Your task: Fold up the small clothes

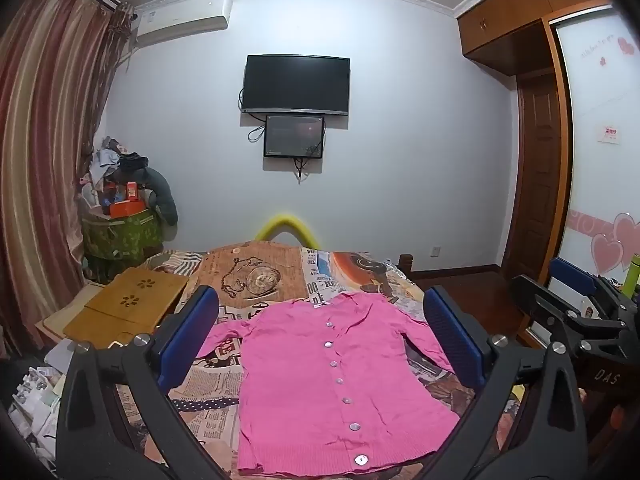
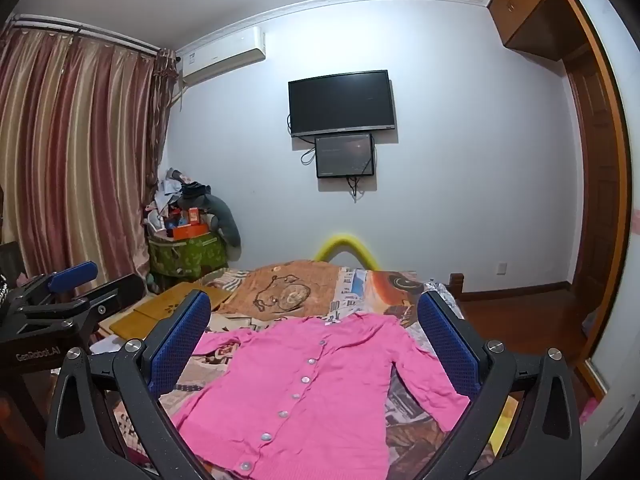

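Observation:
A small pink buttoned cardigan (image 1: 320,380) (image 2: 316,380) lies flat and unfolded on the patterned bedspread (image 1: 260,276) (image 2: 280,292), collar toward the far wall, both sleeves spread out to the sides. My left gripper (image 1: 320,320) hovers above its near half, open wide, its blue pads on either side of the garment with nothing between them. Over the same garment my right gripper (image 2: 316,320) stands equally open and empty. Each gripper shows in the other's view: the right one (image 1: 576,304) at the right edge, the left one (image 2: 60,292) at the left edge.
A wooden lap tray (image 1: 124,312) (image 2: 168,312) rests on the bed's left side. Behind it stands a green box piled with clutter (image 1: 120,216) (image 2: 188,240). A yellow foam arch (image 1: 286,228) rises at the bed's far end. Wardrobe and door (image 1: 540,180) lie to the right.

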Demonstrator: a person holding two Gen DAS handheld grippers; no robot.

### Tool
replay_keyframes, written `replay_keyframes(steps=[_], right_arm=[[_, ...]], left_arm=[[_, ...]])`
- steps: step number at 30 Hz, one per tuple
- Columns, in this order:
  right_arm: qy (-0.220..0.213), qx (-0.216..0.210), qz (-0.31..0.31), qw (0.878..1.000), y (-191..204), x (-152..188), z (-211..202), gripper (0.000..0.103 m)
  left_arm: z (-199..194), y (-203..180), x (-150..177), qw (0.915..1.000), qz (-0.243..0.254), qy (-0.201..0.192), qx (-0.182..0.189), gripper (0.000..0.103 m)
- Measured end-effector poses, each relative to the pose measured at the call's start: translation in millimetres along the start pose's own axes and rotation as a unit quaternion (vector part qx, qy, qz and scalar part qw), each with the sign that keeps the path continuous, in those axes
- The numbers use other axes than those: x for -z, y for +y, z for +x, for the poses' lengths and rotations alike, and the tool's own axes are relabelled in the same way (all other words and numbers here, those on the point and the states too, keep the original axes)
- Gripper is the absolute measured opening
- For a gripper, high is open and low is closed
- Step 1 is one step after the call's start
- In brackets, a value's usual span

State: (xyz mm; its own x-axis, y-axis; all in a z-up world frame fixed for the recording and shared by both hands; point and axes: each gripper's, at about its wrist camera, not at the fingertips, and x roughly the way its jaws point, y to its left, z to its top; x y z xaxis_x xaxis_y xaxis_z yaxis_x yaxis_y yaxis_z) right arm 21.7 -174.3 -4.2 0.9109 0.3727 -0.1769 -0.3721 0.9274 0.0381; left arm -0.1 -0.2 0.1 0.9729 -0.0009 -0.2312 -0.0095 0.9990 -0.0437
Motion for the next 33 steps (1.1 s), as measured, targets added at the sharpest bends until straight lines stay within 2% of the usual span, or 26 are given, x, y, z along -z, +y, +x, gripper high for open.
replay_keyframes(steps=[33], right_arm=[[0.005, 0.001, 0.024, 1.000, -2.3, 1.3, -1.1, 0.103]], left_arm=[[-1.3, -0.2, 1.3, 1.0000, -0.007, -0.003, 0.003, 0.103]])
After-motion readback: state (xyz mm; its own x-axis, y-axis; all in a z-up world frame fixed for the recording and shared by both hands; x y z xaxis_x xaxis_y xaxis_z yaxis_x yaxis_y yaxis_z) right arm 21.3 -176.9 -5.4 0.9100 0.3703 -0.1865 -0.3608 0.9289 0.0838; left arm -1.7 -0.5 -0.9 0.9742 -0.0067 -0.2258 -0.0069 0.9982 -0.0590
